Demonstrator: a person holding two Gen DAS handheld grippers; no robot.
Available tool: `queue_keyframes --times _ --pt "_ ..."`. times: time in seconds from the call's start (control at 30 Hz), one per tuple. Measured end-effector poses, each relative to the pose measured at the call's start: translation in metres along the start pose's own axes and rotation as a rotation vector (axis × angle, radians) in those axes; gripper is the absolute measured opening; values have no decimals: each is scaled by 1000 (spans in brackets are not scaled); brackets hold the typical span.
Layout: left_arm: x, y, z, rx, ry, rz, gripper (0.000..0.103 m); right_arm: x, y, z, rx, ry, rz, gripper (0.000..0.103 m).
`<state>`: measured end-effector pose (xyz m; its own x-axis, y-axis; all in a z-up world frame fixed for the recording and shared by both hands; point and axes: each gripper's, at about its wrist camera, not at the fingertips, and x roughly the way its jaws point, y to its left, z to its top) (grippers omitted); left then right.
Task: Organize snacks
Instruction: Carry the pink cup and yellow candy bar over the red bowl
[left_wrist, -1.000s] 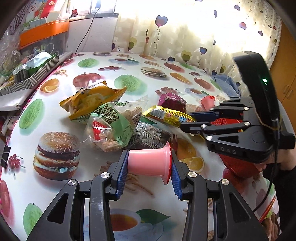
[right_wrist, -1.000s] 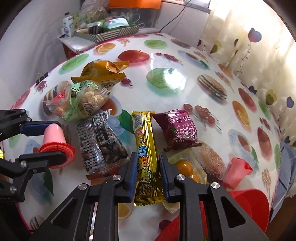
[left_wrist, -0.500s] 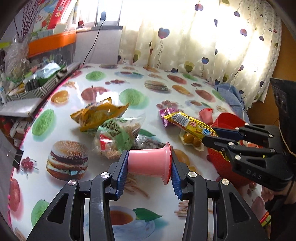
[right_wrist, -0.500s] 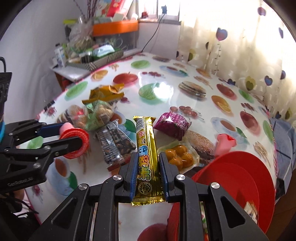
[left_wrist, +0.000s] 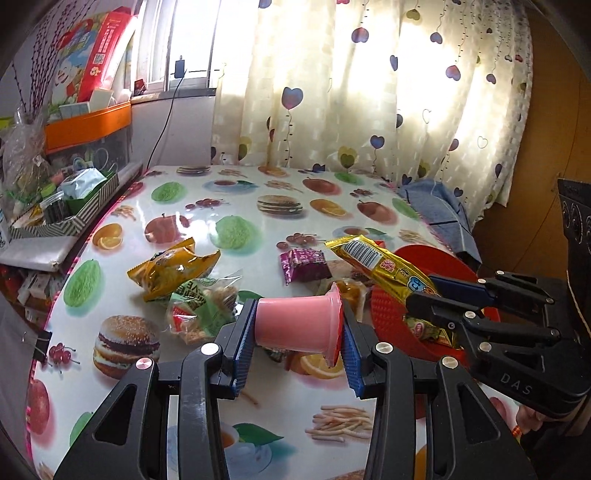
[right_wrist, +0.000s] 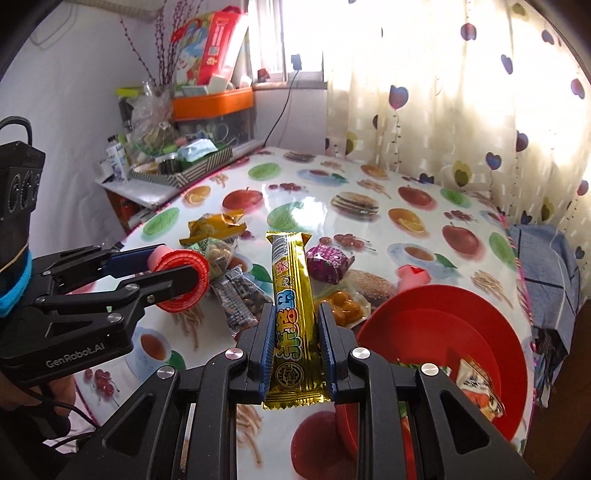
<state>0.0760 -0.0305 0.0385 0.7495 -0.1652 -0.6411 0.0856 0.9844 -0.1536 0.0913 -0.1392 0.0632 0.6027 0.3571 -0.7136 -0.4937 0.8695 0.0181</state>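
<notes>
- The left gripper is clamped on a pink jelly cup, held sideways with its red foil lid against 1 pad and its base against the other; smooth, tapered, rigid plastic.
- The right gripper pinches a long gold bar by its lower half, the wrapper standing upright between the ribbed blue pads; glossy, crinkled foil with saw-tooth end seals.
- Both items are lifted clear of the table, which wears a slick, shiny cloth printed with fruit and burgers.
- Just beside the right gripper sits the red bowl, round, hard plastic; at least 1 packet already lies inside, so sorting has begun.
- My judgement: 2 snacks are in hand and bound for the bowl, not yet dropped.
- Left on the table, further out: a clear pack of orange balls, a dark seed pack, a green-and-clear bag, a purple pouch, a second pink cup and a puffy yellow bag.
- So roughly 6 pieces remain, mostly soft film that will crumple when gripped.
</notes>
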Motion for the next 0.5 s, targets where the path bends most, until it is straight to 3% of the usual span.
queue_keyframes --times 0.5 --pt "-1 -16 -3 30 12 -25 43 -24 -3 -12 31 -29 -10 21"
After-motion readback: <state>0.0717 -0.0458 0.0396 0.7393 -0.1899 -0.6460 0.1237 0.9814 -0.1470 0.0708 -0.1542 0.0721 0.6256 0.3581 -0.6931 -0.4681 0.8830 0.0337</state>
